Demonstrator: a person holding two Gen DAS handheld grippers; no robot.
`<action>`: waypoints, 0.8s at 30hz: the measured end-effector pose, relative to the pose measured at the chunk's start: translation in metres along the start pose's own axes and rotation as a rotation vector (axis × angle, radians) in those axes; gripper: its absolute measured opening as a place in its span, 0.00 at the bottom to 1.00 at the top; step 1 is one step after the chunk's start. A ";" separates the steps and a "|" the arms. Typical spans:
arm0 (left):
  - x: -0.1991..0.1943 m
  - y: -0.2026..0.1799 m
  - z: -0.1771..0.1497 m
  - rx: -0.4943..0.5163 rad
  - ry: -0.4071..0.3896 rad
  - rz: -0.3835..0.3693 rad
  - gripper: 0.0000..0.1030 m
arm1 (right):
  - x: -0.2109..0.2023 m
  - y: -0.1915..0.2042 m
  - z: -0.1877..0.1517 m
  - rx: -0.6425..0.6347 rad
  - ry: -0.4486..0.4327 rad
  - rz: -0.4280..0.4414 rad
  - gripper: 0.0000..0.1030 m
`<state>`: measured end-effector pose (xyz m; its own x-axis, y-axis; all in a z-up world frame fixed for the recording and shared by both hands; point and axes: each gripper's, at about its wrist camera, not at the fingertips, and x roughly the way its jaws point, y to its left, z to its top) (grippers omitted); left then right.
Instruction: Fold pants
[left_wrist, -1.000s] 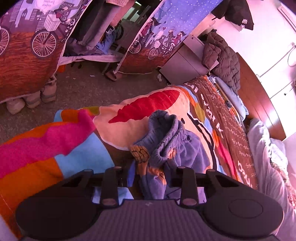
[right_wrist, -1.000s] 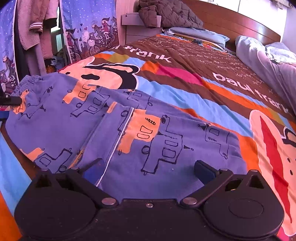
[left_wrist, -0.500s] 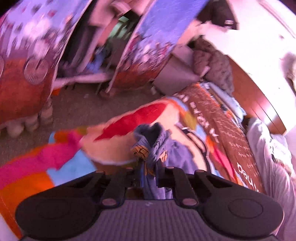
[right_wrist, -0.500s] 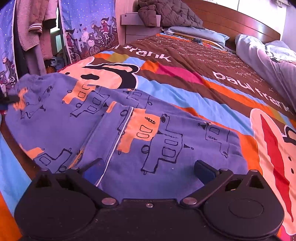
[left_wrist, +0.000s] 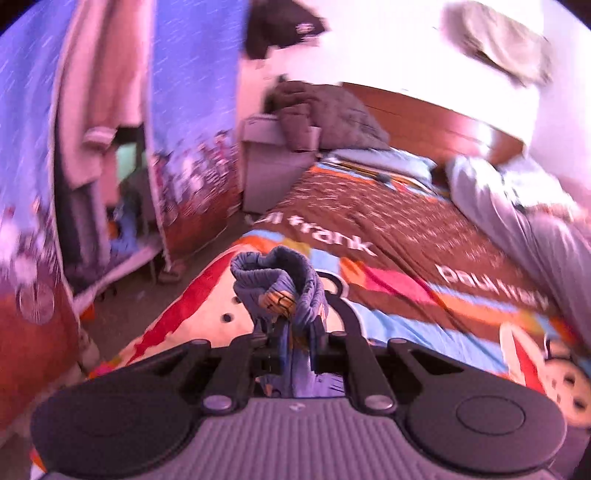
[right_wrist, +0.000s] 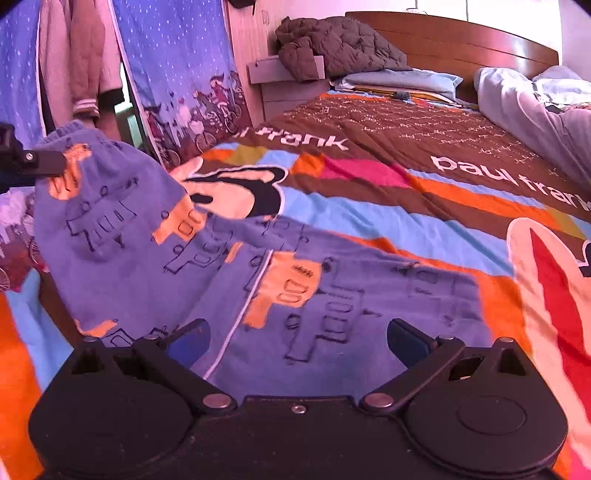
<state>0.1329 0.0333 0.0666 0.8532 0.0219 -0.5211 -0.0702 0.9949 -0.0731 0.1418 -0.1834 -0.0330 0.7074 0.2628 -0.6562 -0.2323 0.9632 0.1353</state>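
Blue pants (right_wrist: 295, 280) with orange prints lie on the colourful bedspread (right_wrist: 424, 192). My left gripper (left_wrist: 291, 332) is shut on the bunched waistband (left_wrist: 277, 284) and holds it lifted above the bed; it shows at the left in the right wrist view (right_wrist: 44, 162), with the waist end raised. My right gripper (right_wrist: 295, 338) is open, low over the leg end of the pants, its fingers (right_wrist: 188, 338) apart with cloth between them.
A grey bedside cabinet (right_wrist: 288, 85) with a brown padded jacket (right_wrist: 340, 44) stands at the bed head. A grey duvet (right_wrist: 524, 110) lies at the far right. Printed curtains (right_wrist: 184, 74) and hanging clothes (right_wrist: 85, 62) are at the left, beyond the bed edge.
My left gripper closed on the waistband and lifted it up off the bed, swinging towards the bed head. The right gripper stayed open in place.
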 end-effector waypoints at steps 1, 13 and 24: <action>-0.002 -0.014 0.000 0.030 -0.006 -0.008 0.10 | -0.006 -0.007 0.002 -0.013 -0.011 0.004 0.99; 0.007 -0.170 -0.044 0.339 0.008 -0.154 0.12 | -0.049 -0.147 0.004 -0.009 -0.090 -0.114 0.99; 0.026 -0.241 -0.145 0.663 0.047 -0.106 0.60 | -0.039 -0.221 -0.009 0.379 -0.077 0.131 0.99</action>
<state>0.0971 -0.2204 -0.0528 0.8132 -0.0689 -0.5779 0.3583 0.8418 0.4038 0.1594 -0.4065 -0.0444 0.7395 0.3745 -0.5594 -0.0719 0.8702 0.4874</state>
